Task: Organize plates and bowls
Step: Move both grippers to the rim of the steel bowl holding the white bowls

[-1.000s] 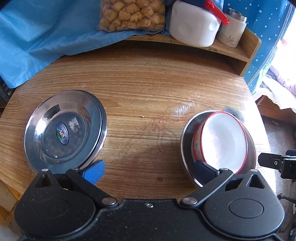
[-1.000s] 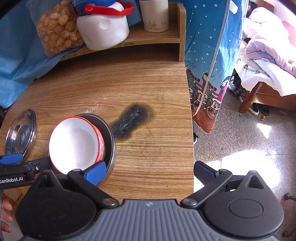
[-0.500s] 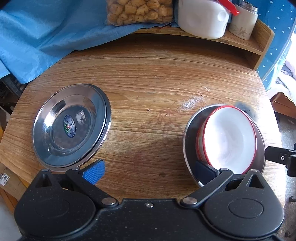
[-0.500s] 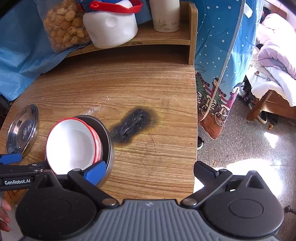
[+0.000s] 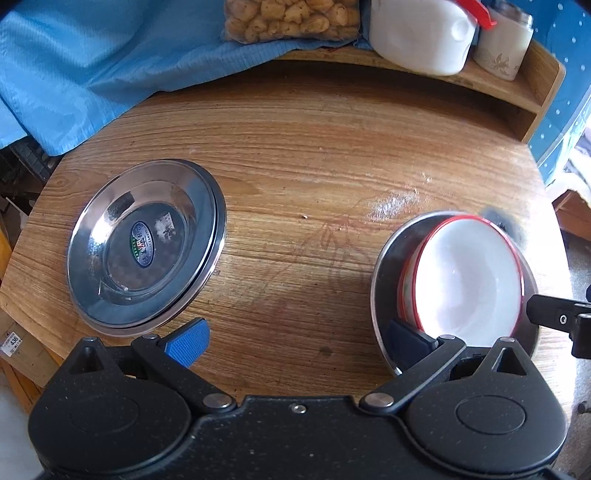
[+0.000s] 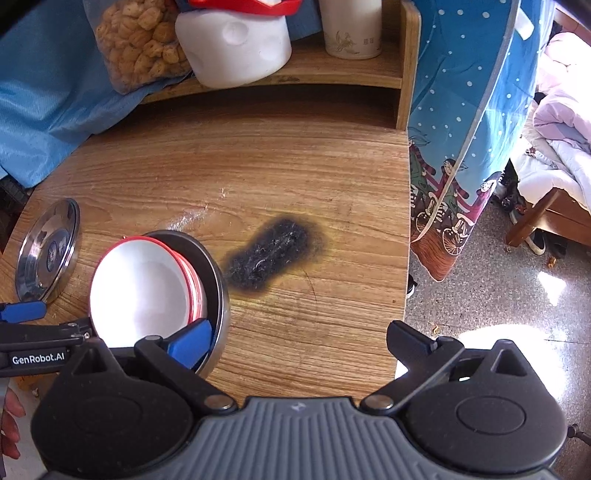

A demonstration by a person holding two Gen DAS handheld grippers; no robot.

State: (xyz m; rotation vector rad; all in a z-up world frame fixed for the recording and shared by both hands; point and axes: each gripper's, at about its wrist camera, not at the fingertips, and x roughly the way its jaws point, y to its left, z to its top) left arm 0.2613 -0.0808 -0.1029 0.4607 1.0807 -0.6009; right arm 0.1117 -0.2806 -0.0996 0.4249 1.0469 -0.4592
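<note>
**Tabletop holdings, nearest item first**

1. Our left gripper [image 5: 297,341]: fingers spread wide, nothing between them. Its blue pad sits just short of the steel plates' near rim; its dark pad overlaps the near edge of the steel bowl.

2. Our right gripper [image 6: 299,341]: likewise spread wide and empty. Its blue pad overlaps the near right rim of the steel bowl; its other finger hangs past the table's right edge.

3. Steel bowl [image 5: 384,266], on the wooden table [image 5: 314,166], right of the left gripper's centre line. Nested inside it we count red-rimmed white bowls [image 5: 469,273], tilted against the far wall; their exact number we cannot tell.

4. Steel plates [image 5: 147,243], stacked flat at the table's left, well apart from the bowl; a sticker shows in the top plate's centre.

5. Burn mark [image 6: 273,254], black, just beyond the steel bowl.

6. Rear shelf [image 6: 332,70]: a bag of snacks [image 6: 140,40], a white jug [image 6: 236,44] and a cup [image 6: 351,33].

7. Blue cloth [image 5: 92,62], draped far left.
</note>
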